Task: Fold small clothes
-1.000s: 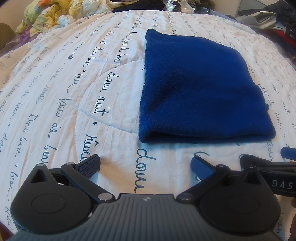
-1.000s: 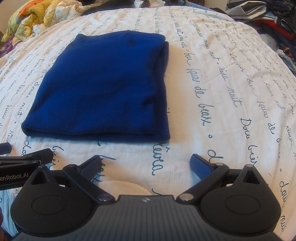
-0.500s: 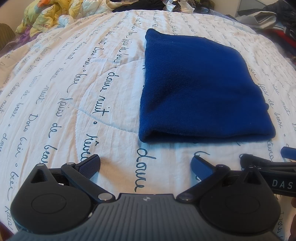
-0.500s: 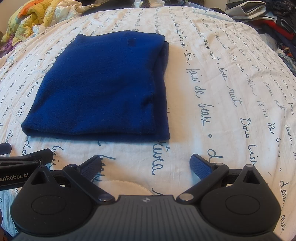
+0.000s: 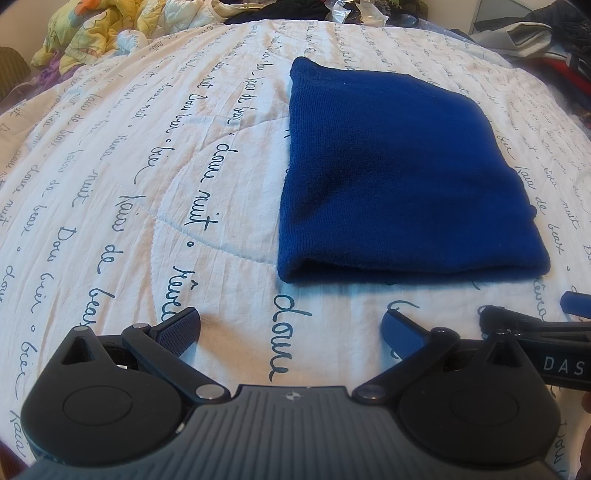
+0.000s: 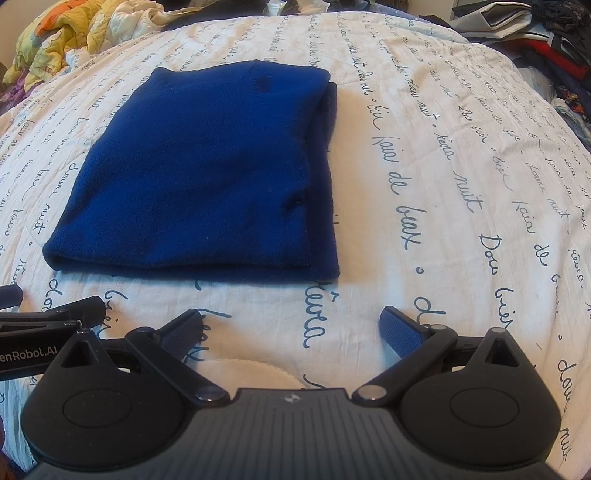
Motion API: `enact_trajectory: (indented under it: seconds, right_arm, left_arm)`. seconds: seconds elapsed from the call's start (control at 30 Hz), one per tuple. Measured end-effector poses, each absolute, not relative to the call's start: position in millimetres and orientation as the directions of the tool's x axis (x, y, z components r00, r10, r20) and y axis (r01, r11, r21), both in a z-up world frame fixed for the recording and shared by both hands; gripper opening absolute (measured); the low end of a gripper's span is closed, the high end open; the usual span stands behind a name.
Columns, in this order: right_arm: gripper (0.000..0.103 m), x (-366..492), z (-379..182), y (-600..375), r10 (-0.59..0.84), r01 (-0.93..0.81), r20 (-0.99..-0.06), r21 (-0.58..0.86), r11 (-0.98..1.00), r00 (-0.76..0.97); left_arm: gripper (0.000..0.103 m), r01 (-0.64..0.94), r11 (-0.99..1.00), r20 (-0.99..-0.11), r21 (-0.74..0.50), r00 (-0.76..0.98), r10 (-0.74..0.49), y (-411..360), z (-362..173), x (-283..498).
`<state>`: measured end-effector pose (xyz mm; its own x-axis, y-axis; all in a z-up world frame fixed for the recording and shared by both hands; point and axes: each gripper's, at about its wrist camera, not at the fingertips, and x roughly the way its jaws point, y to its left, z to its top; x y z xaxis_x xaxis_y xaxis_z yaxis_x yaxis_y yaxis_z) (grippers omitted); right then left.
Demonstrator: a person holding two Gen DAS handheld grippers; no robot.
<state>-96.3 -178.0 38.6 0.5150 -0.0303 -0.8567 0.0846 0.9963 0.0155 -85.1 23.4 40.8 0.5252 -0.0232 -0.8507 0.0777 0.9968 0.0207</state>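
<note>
A dark blue knit garment [image 5: 399,177] lies folded flat in a rectangle on the white bedspread [image 5: 147,177]; it also shows in the right wrist view [image 6: 207,173]. My left gripper [image 5: 291,325] is open and empty, just short of the garment's near edge, toward its left corner. My right gripper [image 6: 291,325] is open and empty, just short of the near edge by the right corner. The two grippers sit side by side: the right one's finger shows at the right edge of the left wrist view [image 5: 532,325].
The bedspread [image 6: 461,166] has blue handwritten script. A crumpled yellow quilt [image 5: 88,33] lies at the far left, also in the right wrist view [image 6: 55,37]. Piled clothes [image 6: 535,40] lie at the far right. A cream patch [image 6: 243,373] lies under the right gripper.
</note>
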Motion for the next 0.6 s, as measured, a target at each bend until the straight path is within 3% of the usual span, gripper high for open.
enact_trajectory:
  seconds: [0.6]
  right_arm:
    - [0.103, -96.3, 38.3, -177.9, -0.031, 0.085, -0.857, 0.015, 0.996, 0.515]
  left_arm:
    - [0.103, 0.083, 0.996, -0.836, 0.02, 0.548, -0.029, 22.2, 40.0, -88.6]
